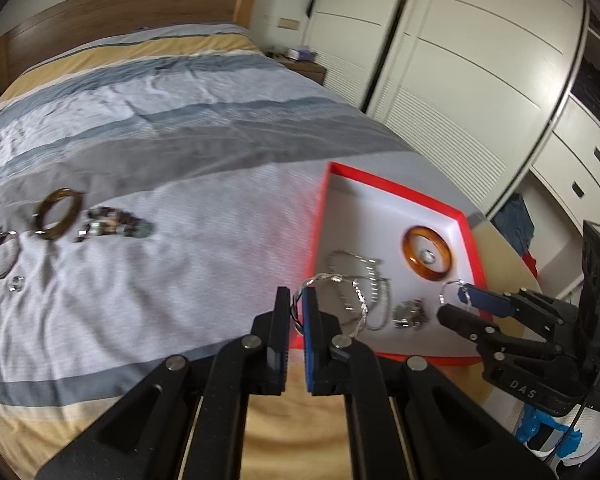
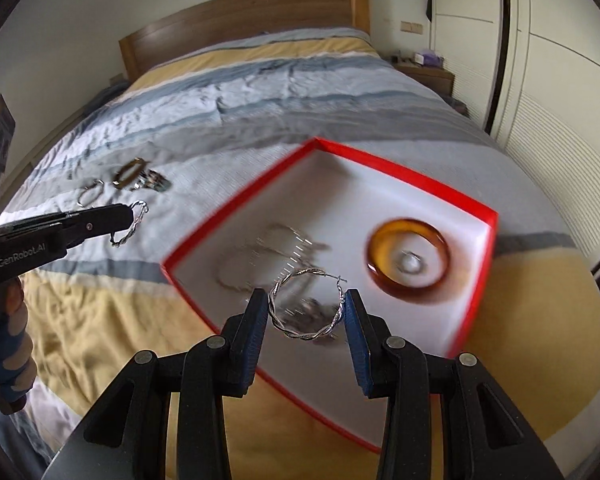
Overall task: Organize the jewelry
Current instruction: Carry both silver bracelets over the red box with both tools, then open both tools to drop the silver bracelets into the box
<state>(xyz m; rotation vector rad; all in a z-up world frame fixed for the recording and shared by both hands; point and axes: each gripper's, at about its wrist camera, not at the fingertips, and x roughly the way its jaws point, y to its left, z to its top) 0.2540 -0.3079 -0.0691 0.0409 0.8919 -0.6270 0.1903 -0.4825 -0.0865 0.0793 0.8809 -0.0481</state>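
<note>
A red box [image 1: 380,184] [image 2: 400,178] with a white floor lies on the bed. In it are an amber bangle [image 1: 426,252] [image 2: 408,266], a small ring inside the bangle, silver chains [image 1: 364,280] and a small silver piece [image 1: 410,314]. My left gripper [image 1: 297,300] [image 2: 134,216] is shut on a twisted silver hoop earring [image 1: 332,280] [image 2: 134,222] at the box's near-left edge. My right gripper [image 2: 306,312] [image 1: 458,300] is shut on a second twisted silver hoop earring [image 2: 304,308] above the box.
On the striped bedcover lie a dark brown bangle [image 1: 58,214], a beaded bracelet [image 1: 116,226], a silver hoop [image 1: 2,258] and a small ring [image 1: 16,283]. White wardrobe doors [image 1: 480,80] stand at the right. A wooden headboard [image 2: 252,16] is at the far end.
</note>
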